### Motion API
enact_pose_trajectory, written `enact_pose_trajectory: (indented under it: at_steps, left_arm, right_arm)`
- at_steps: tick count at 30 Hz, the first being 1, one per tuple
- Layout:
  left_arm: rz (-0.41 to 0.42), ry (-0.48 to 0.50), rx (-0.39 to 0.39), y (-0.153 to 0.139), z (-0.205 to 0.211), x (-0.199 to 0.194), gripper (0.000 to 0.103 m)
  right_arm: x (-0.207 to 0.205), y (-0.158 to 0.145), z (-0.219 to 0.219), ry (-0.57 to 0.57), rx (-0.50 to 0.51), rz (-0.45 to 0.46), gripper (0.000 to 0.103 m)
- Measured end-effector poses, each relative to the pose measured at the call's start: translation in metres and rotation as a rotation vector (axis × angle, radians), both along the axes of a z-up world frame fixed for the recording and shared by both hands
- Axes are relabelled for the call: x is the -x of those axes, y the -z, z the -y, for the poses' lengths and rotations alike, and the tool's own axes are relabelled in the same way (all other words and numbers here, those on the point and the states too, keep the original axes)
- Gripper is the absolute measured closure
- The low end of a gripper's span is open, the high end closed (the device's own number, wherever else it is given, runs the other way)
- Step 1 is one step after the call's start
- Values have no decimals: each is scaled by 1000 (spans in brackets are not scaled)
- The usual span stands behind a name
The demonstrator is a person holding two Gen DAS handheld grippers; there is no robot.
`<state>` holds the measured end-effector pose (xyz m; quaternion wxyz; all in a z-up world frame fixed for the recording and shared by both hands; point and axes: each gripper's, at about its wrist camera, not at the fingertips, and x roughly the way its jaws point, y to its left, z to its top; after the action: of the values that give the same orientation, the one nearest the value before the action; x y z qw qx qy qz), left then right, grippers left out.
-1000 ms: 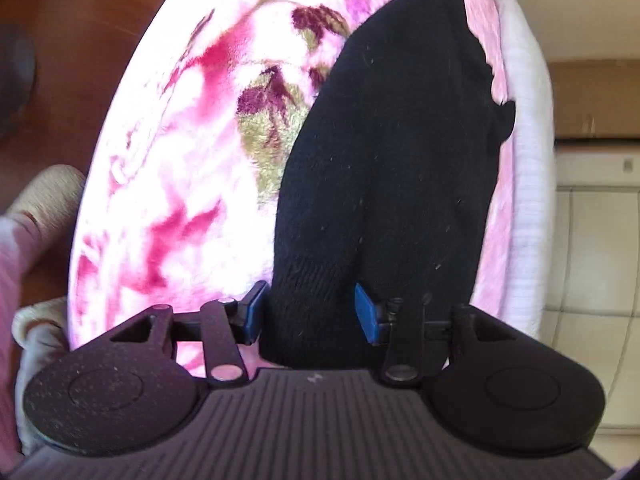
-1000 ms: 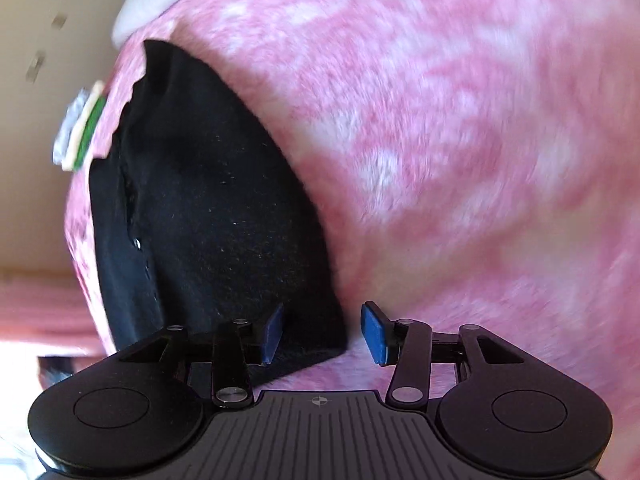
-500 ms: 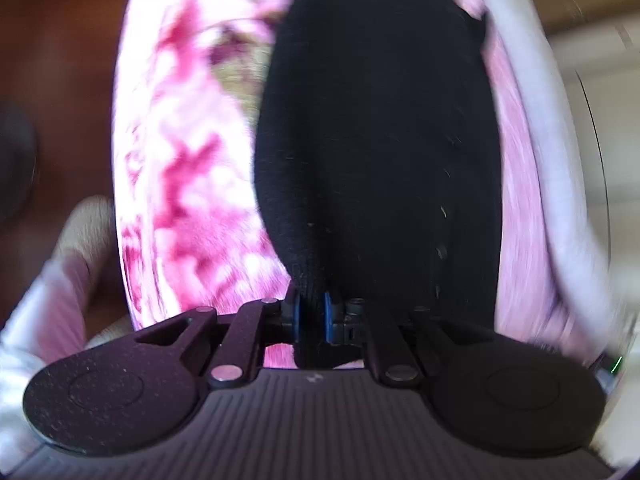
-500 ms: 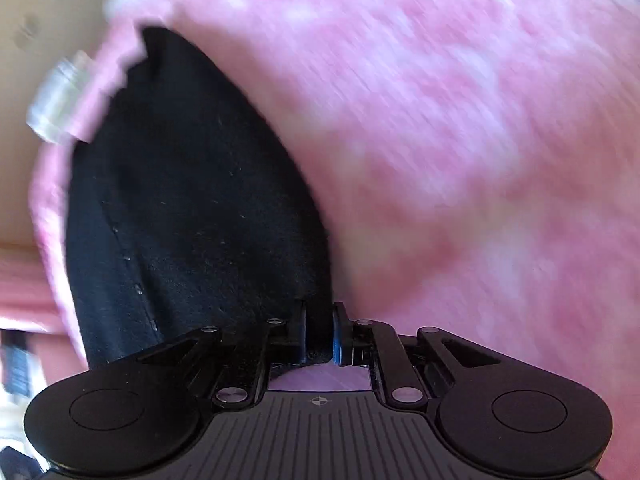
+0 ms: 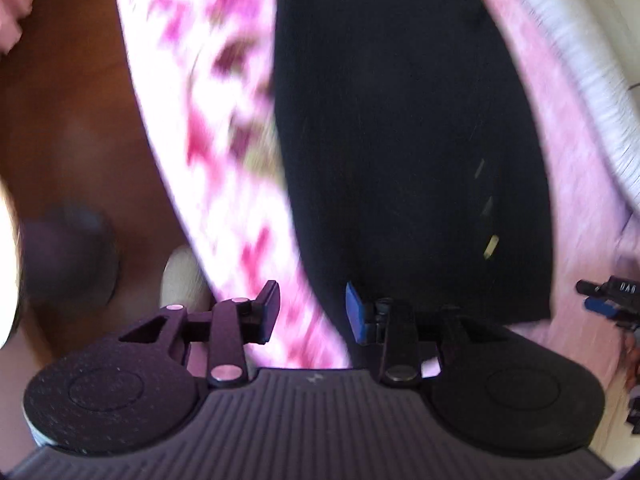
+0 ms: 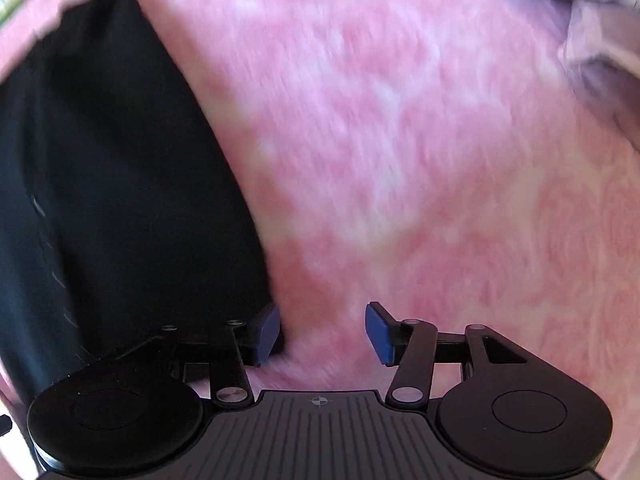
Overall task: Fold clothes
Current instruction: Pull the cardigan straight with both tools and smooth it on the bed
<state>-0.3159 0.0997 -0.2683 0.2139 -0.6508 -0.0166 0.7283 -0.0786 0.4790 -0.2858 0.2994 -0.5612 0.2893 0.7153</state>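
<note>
A black knitted garment (image 5: 404,128) lies flat on a pink flowered blanket (image 5: 224,160). My left gripper (image 5: 312,312) stands open at the garment's near left corner, with only blanket between its fingers. In the right wrist view the same black garment (image 6: 120,200) fills the left side. My right gripper (image 6: 322,332) is open just off the garment's near right edge, over fuzzy pink blanket (image 6: 400,160). Its left fingertip (image 6: 269,330) sits against the black cloth. The right gripper's tip (image 5: 608,298) also shows at the right edge of the left wrist view. Both views are blurred.
Brown wooden floor (image 5: 72,120) lies left of the blanket, with a dark round object (image 5: 68,256) on it. A white ribbed cloth (image 5: 592,60) runs along the blanket's far right side. A pale pink fabric fold (image 6: 600,60) sits at the upper right.
Both grippers were shut on the garment's near edge half a second ago; both have opened and let it go. The garment now lies flat, and the views have shifted.
</note>
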Motion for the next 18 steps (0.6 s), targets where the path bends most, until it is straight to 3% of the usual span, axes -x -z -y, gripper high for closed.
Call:
enact_pose_trajectory:
  at_steps: [4, 7, 8, 9, 11, 15, 18]
  left_arm:
    - [-60, 24, -77, 10, -36, 41, 72]
    - [-26, 69, -23, 41, -60, 62, 74]
    - [3, 81, 9, 48, -66, 70, 80]
    - [31, 93, 39, 54, -71, 77, 81]
    - [54, 131, 37, 41, -78, 92, 80]
    - [-22, 206, 4, 5, -88, 139, 76]
    - [-52, 230, 7, 1, -102, 200, 76]
  right_arm:
    - [36, 4, 12, -29, 62, -120, 51]
    - [59, 33, 20, -39, 85, -77, 51]
    - [63, 44, 23, -47, 99, -45, 51]
    - [67, 57, 25, -61, 117, 12, 52]
    - [78, 60, 22, -70, 120, 88, 52]
    - [114, 15, 8, -53, 51, -19, 52]
    - [159, 16, -5, -69, 35, -37, 52]
